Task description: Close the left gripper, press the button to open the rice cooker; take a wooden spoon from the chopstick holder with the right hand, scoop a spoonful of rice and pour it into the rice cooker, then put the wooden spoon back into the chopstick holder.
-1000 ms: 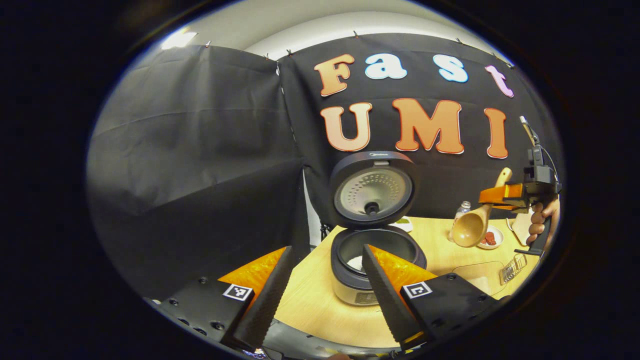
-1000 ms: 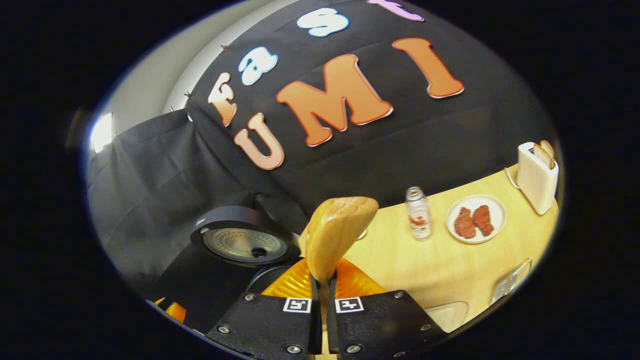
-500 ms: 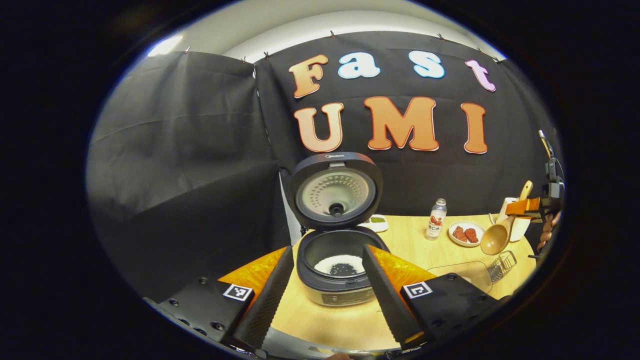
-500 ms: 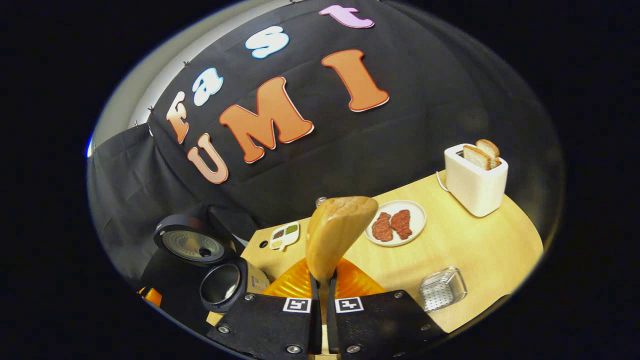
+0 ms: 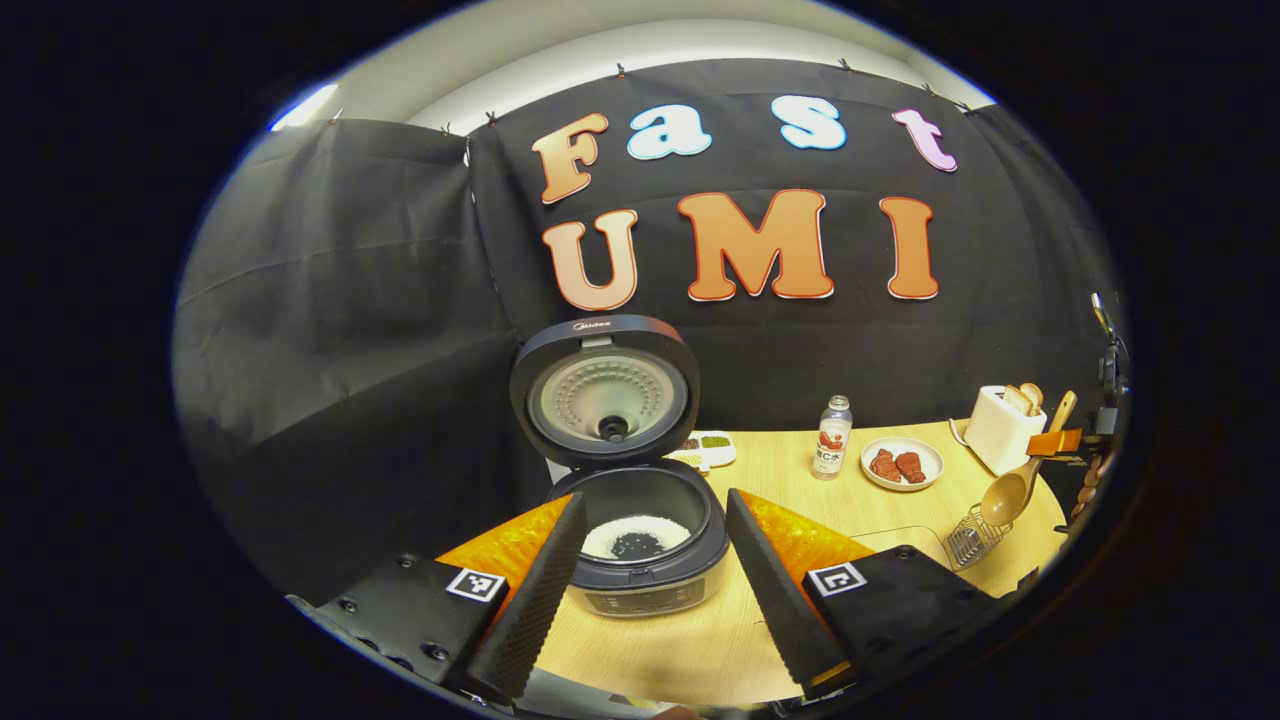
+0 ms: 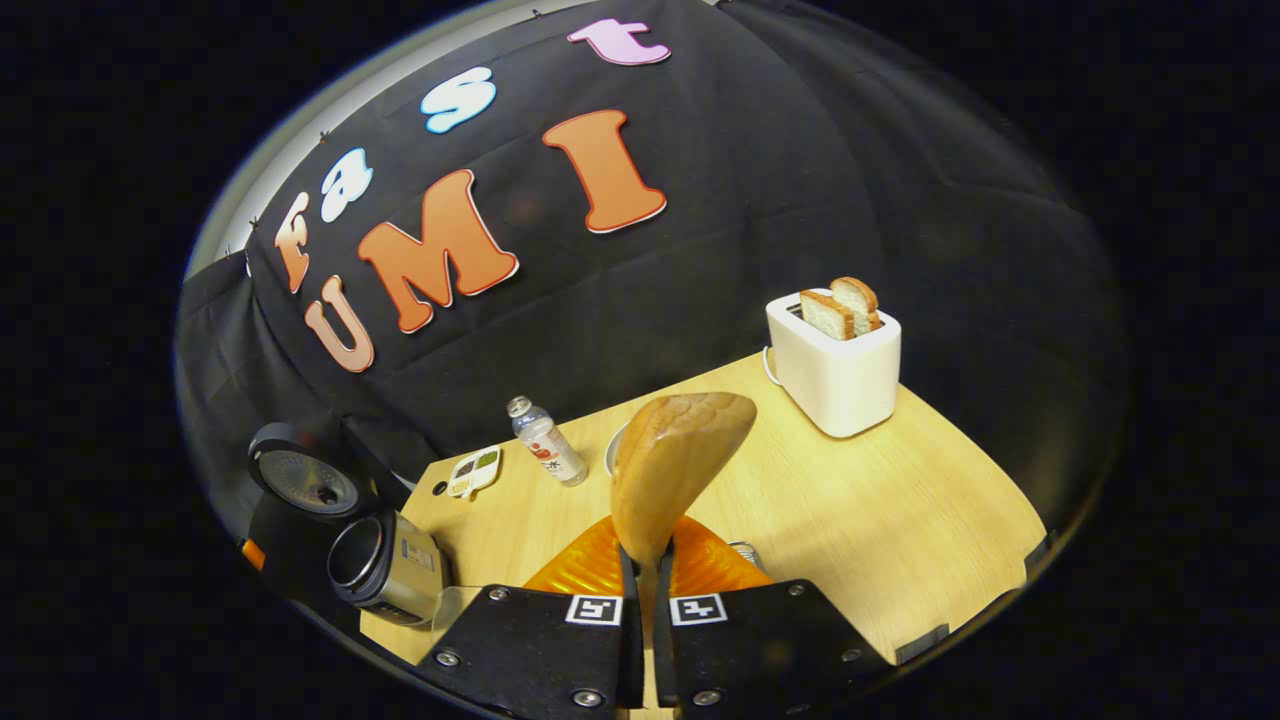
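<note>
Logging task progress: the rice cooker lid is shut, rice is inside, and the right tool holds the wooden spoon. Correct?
Not quite. The left gripper view shows the rice cooker lid standing open. Rice is inside, and the right tool holds the wooden spoon.

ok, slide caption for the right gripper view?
Right gripper holding the wooden spoon over the table, toaster behind.

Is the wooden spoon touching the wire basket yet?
Cannot tell. In the left gripper view the wooden spoon hangs right above the wire basket, too small and far to show a gap or contact.
</note>
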